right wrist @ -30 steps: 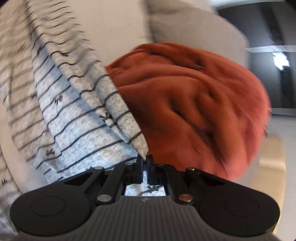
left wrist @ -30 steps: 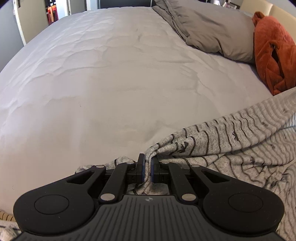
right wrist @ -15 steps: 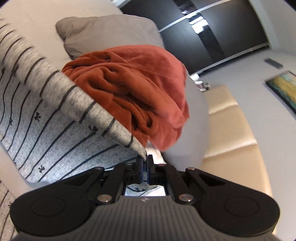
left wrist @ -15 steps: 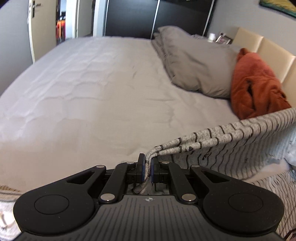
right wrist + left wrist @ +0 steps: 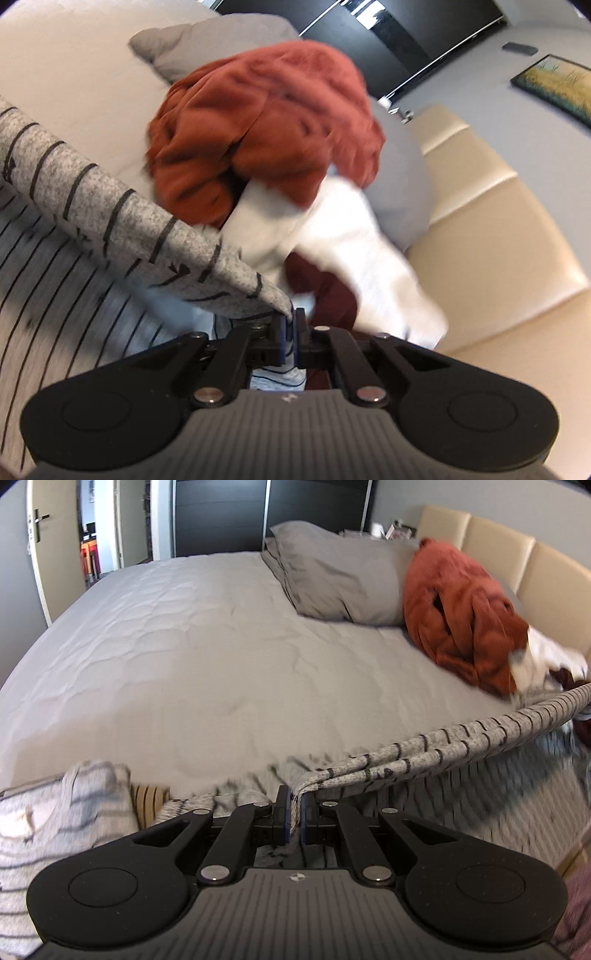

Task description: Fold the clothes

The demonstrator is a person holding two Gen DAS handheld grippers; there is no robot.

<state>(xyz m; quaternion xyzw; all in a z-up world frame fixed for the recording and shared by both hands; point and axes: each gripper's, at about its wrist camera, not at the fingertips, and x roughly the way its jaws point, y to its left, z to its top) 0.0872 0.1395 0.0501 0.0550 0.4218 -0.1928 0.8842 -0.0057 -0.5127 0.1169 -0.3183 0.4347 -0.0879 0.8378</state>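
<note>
Since a second ago, both grippers have lifted the striped grey top off the bed and pulled it out, so its top edge now runs tight like a rope from one gripper to the other. The rest of the top hangs down below that edge, near the side of the bed. The left gripper is pressed together and pinches one end of the edge. The right gripper is pressed together too and pinches the other end, a small pointy corner of the cloth. Just past that corner sits a heap of other clothes: an orange fuzzy one, a white one and a dark red one, all leaning on the grey pillow. Another striped piece lies bunched by the left gripper. The pictures are blurry, so I think the hands are moving fast. That could make trouble. The right gripper holds only a tiny bit of cloth, and a hard tug could pull it free. Then the top would flop down in a mess. The hanging part could also catch on the heap and drag the white one along.
</note>
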